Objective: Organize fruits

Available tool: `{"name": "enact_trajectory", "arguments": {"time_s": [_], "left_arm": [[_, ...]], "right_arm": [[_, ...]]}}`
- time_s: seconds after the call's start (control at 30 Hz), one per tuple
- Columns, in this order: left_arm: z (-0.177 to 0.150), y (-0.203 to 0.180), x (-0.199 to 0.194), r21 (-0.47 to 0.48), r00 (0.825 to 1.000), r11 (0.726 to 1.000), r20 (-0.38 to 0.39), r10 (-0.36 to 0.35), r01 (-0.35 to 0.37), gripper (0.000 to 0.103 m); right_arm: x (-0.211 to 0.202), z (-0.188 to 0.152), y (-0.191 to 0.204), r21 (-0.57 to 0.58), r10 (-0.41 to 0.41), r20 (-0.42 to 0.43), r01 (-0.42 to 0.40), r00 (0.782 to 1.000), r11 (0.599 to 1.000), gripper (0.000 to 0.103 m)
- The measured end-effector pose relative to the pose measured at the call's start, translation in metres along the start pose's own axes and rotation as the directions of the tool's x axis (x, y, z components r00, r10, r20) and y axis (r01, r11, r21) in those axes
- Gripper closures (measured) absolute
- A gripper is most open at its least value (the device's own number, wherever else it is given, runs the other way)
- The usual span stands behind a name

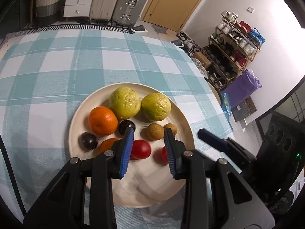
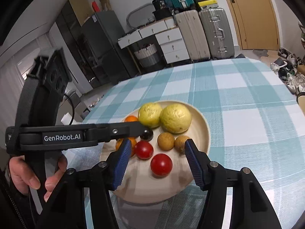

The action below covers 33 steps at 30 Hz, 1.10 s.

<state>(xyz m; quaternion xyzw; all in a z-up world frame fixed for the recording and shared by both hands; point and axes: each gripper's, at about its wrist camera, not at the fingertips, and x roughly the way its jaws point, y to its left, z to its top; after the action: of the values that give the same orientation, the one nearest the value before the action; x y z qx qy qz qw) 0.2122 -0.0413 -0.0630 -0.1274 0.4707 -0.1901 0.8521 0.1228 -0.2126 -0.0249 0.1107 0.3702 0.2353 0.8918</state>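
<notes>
A cream plate point(image 1: 177, 112) point(image 2: 204, 122) on the checked tablecloth holds two yellow-green guavas point(image 1: 124, 103) point(image 2: 175, 118), oranges point(image 1: 103, 120) point(image 2: 131, 118), two dark plums point(image 1: 88, 140) point(image 2: 146, 134), two brown longans point(image 1: 154, 132) point(image 2: 165, 141) and two red tomatoes point(image 1: 140, 149) point(image 2: 161, 165). My left gripper point(image 1: 148, 133) is open and empty above the plate's near half, over a tomato. My right gripper point(image 2: 158, 145) is open and empty above the tomatoes. In the right wrist view the left gripper point(image 2: 144, 128) reaches in from the left, its tip at a plum.
The blue-and-white checked tablecloth point(image 1: 76, 66) point(image 2: 238, 87) covers a round table. Its edge runs along the right in the left wrist view. The right gripper's finger point(image 1: 209, 138) shows beside the plate's right rim. Suitcases point(image 2: 215, 32), drawers and a shoe rack point(image 1: 232, 49) stand beyond.
</notes>
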Motion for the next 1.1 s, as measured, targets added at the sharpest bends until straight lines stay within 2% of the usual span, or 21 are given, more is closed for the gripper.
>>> {"name": "enact_trajectory", "arguments": {"time_s": [0.13, 0.2, 0.23, 0.3, 0.43, 0.5, 0.57, 0.63, 0.73, 0.83, 1.0, 1.1], "left_arm": [[-0.008, -0.002, -0.018, 0.005, 0.999, 1.000, 0.024, 0.027, -0.027, 0.074], [-0.012, -0.003, -0.025, 0.005, 0.999, 0.999, 0.034, 0.043, -0.043, 0.070], [-0.015, -0.005, -0.031, 0.005, 0.998, 0.999, 0.045, 0.051, -0.051, 0.068], [-0.019, -0.007, -0.039, 0.007, 0.996, 0.998, 0.060, 0.064, -0.065, 0.064], [-0.030, -0.015, -0.057, 0.023, 0.988, 0.993, 0.099, 0.115, -0.118, 0.053], [-0.033, -0.019, -0.064, 0.024, 0.986, 0.992, 0.116, 0.121, -0.124, 0.046], [-0.039, -0.023, -0.074, 0.028, 0.978, 0.987, 0.144, 0.153, -0.158, 0.037], [-0.044, -0.026, -0.083, 0.029, 0.967, 0.980, 0.173, 0.188, -0.196, 0.035], [-0.051, -0.030, -0.100, 0.033, 0.958, 0.978, 0.213, 0.193, -0.204, 0.032], [-0.059, -0.033, -0.115, 0.023, 0.938, 0.971, 0.264, 0.223, -0.237, 0.021], [-0.071, -0.036, -0.142, 0.009, 0.904, 0.964, 0.348, 0.248, -0.267, 0.019], [-0.078, -0.039, -0.154, -0.011, 0.863, 0.943, 0.399, 0.310, -0.333, 0.012]], "right_arm": [[-0.014, 0.001, 0.001, 0.009, -0.021, 0.025, 0.021, 0.999, 1.000, 0.037], [-0.021, 0.001, 0.002, 0.011, -0.035, 0.038, 0.034, 0.999, 0.999, 0.036], [-0.026, 0.001, 0.003, 0.014, -0.040, 0.050, 0.040, 0.998, 0.999, 0.035], [-0.033, 0.002, 0.004, 0.020, -0.050, 0.065, 0.049, 0.997, 0.999, 0.027], [-0.052, 0.005, 0.012, 0.019, -0.060, 0.125, 0.058, 0.990, 0.998, 0.027], [-0.062, 0.006, 0.018, 0.013, -0.061, 0.155, 0.060, 0.986, 0.998, 0.023], [-0.071, 0.007, 0.022, 0.004, -0.061, 0.186, 0.061, 0.981, 0.998, 0.021], [-0.079, 0.006, 0.028, -0.005, -0.060, 0.213, 0.063, 0.975, 0.998, 0.018], [-0.092, 0.005, 0.036, -0.018, -0.061, 0.242, 0.067, 0.968, 0.998, 0.015], [-0.104, 0.003, 0.042, -0.027, -0.058, 0.265, 0.067, 0.963, 0.997, 0.015], [-0.120, -0.004, 0.052, -0.044, -0.057, 0.304, 0.074, 0.951, 0.996, 0.011], [-0.128, -0.007, 0.061, -0.077, -0.060, 0.323, 0.090, 0.944, 0.993, 0.010]]}}
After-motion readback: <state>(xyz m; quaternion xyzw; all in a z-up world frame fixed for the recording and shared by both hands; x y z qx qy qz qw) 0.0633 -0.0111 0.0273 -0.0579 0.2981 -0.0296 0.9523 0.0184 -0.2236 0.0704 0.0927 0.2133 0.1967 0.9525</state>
